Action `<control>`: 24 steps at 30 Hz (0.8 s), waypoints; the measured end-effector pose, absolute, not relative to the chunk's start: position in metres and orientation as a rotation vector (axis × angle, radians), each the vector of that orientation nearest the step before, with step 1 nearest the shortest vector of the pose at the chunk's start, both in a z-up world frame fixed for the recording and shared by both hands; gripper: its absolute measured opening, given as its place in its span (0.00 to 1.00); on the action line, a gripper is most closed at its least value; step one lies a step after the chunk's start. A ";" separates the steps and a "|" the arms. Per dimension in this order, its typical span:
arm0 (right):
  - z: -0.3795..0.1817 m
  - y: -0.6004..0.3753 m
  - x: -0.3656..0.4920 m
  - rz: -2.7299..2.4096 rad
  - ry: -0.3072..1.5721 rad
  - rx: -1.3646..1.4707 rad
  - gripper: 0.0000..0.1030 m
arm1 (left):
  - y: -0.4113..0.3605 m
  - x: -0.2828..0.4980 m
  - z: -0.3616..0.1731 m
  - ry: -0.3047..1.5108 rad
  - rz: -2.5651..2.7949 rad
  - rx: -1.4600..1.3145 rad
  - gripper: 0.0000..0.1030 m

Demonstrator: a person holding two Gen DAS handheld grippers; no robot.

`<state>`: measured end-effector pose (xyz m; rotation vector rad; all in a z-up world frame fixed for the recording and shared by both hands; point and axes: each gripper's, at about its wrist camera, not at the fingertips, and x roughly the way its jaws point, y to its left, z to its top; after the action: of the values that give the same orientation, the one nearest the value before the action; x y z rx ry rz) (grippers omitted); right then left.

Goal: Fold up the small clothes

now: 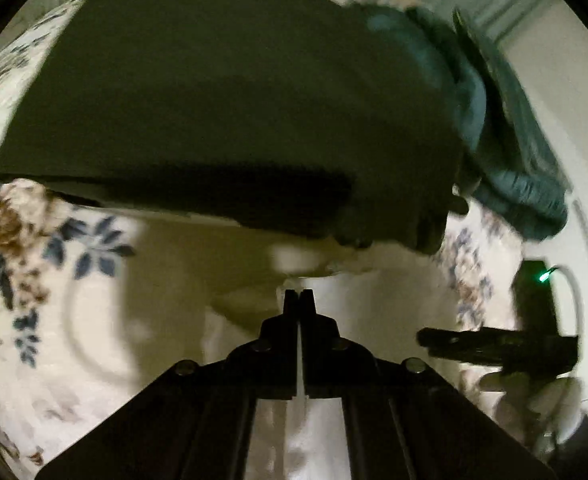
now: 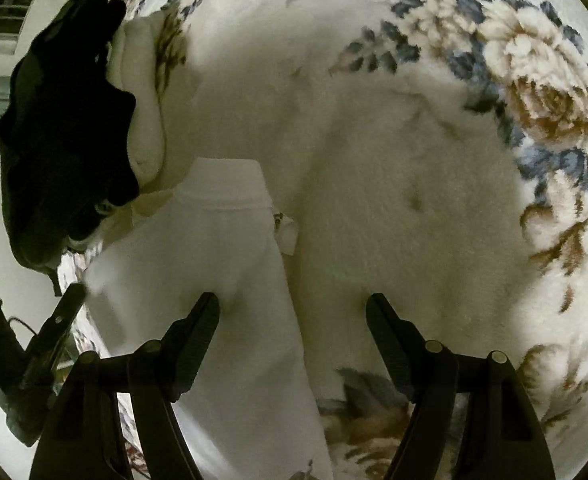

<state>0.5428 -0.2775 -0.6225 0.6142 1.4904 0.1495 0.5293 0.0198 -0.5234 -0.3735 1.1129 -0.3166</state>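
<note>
A white garment point(image 2: 229, 248) lies flat on the floral blanket point(image 2: 534, 112). My right gripper point(image 2: 294, 306) hovers open just above it, with the left finger over the cloth and the right finger over the blanket. In the left wrist view my left gripper point(image 1: 298, 294) is shut, its tips right at the white garment point(image 1: 294, 260); I cannot tell whether cloth is pinched. A folded dark olive garment point(image 1: 221, 100) lies just beyond. The right gripper point(image 1: 424, 342) shows at the right edge, and the left gripper point(image 2: 73, 294) at the right wrist view's lower left.
A crumpled teal garment point(image 1: 506, 128) lies beside the olive one. The dark clothes pile point(image 2: 65, 120) sits at the blanket's left edge, with a folded white piece point(image 2: 141, 92) against it. A black device with a green light point(image 1: 538, 280) stands off the blanket.
</note>
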 end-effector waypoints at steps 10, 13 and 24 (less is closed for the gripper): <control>-0.630 -0.270 0.551 0.228 1.455 0.693 0.75 | 0.096 0.530 -0.563 1.211 -0.323 -0.678 0.24; -0.633 -0.268 0.555 0.270 1.453 0.702 0.75 | 0.094 0.517 -0.575 1.220 -0.349 -0.715 0.71; -0.652 -0.249 0.594 0.427 1.443 0.772 0.41 | 0.043 0.527 -0.595 1.253 -0.461 -0.546 0.44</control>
<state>0.5937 -0.2490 -0.6520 0.7720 1.4429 0.4266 0.5269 0.0431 -0.5950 -0.5460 1.2528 -0.4608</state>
